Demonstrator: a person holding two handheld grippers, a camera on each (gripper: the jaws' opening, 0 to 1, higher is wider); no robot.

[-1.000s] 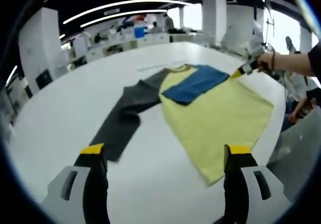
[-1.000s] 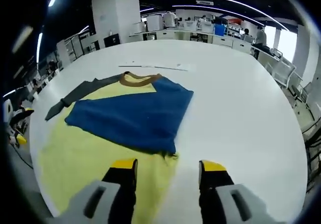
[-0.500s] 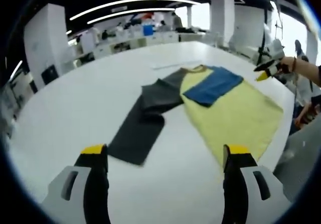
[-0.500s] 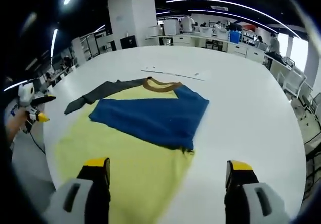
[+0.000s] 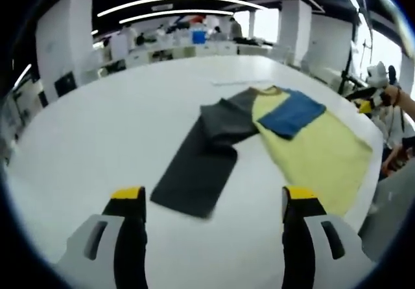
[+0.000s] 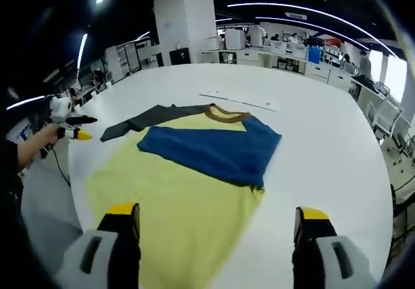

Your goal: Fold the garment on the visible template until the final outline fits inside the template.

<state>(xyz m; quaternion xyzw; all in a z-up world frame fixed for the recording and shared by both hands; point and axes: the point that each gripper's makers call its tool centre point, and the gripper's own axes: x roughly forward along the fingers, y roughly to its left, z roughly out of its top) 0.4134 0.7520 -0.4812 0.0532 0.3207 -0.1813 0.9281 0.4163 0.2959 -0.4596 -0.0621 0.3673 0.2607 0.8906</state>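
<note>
While lying flat on the big white table (image 5: 97, 127), shows a yellow shirt (image 6: 175, 192) with its blue sleeve (image 6: 211, 150) folded over the chest and its dark grey sleeve (image 5: 201, 166) stretched out to the side. Sits farther off in both views than a second ago, and more table shows around it. Has a brown collar (image 6: 227, 113) near the thin white template strip (image 6: 240, 99). Left gripper (image 5: 214, 201) hangs over bare table in front of the grey sleeve, jaws wide apart, holding nothing. Right gripper (image 6: 217, 218) hangs over the yellow hem, jaws much wider apart than a second ago, also holding nothing
</note>
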